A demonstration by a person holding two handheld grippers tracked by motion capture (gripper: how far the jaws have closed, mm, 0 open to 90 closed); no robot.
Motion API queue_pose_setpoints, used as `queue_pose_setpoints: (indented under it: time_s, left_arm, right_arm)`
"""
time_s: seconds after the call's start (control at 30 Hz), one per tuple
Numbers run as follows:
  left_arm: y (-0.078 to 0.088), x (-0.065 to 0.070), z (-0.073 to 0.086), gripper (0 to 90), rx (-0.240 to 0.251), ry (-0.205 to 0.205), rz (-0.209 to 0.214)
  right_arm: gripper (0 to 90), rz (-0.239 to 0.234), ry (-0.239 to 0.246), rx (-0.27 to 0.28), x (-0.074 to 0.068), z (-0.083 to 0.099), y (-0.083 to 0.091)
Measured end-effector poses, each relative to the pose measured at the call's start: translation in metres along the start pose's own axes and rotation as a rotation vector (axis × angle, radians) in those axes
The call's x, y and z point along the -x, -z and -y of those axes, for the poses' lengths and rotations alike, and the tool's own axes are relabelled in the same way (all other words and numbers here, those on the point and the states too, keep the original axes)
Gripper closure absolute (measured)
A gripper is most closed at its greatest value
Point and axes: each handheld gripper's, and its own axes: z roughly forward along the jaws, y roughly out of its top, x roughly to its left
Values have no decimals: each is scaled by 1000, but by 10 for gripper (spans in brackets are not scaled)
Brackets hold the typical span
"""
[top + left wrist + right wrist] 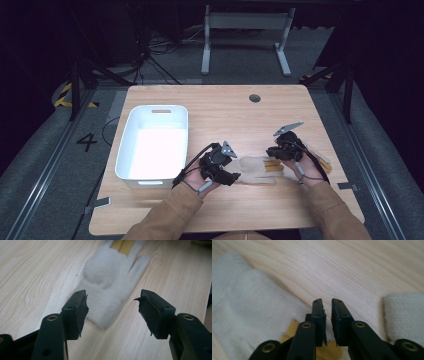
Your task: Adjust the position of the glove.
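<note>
step: likely handling glove (255,170) flat on table (210,107) | left gripper (112,311) jaws apart at cuff | right gripper (327,322) jaws nearly together over yellow-tipped fingers, grip unclear | next: probably close left on cuff

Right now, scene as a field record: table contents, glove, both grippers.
surface: wooden table
bin: white bin, left side of table, looks empty
glove: white glove lying flat between the grippers, some fingers yellow
left gripper: jaws wide open, at the glove's cuff end, not touching it
right gripper: jaws nearly closed, over the glove's yellow fingers; grip unclear
second item: another white fabric piece near the right gripper
</note>
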Motion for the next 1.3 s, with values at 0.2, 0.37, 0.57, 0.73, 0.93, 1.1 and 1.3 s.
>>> queue_pose_setpoints:
  time_s: [0.2, 0.37, 0.57, 0.73, 0.93, 1.1, 1.3]
  left_arm:
    - [0, -6, -1, 400, 13, 23, 11]
    - [0, -6, -3, 400, 16, 19, 14]
    - [0, -7, -3, 396, 24, 23, 12]
    - [1, -9, -3, 396, 31, 29, 13]
    - [2, -10, -3, 396, 33, 32, 13]
    - [1, -10, -3, 396, 29, 37, 14]
    - [1, -11, -3, 396, 29, 37, 14]
  right_arm:
    - [637, -15, -11, 71, 2, 0, 15]
    - [568, 4, -38, 94, 9, 4, 23]
    - [524, 40, -51, 113, 21, 12, 34]
    - [550, 44, -86, 95, 30, 17, 41]
    - [532, 75, -109, 79, 42, 27, 46]
    - [530, 84, -185, 84, 55, 36, 47]
    - [535, 127, -243, 79, 69, 48, 47]
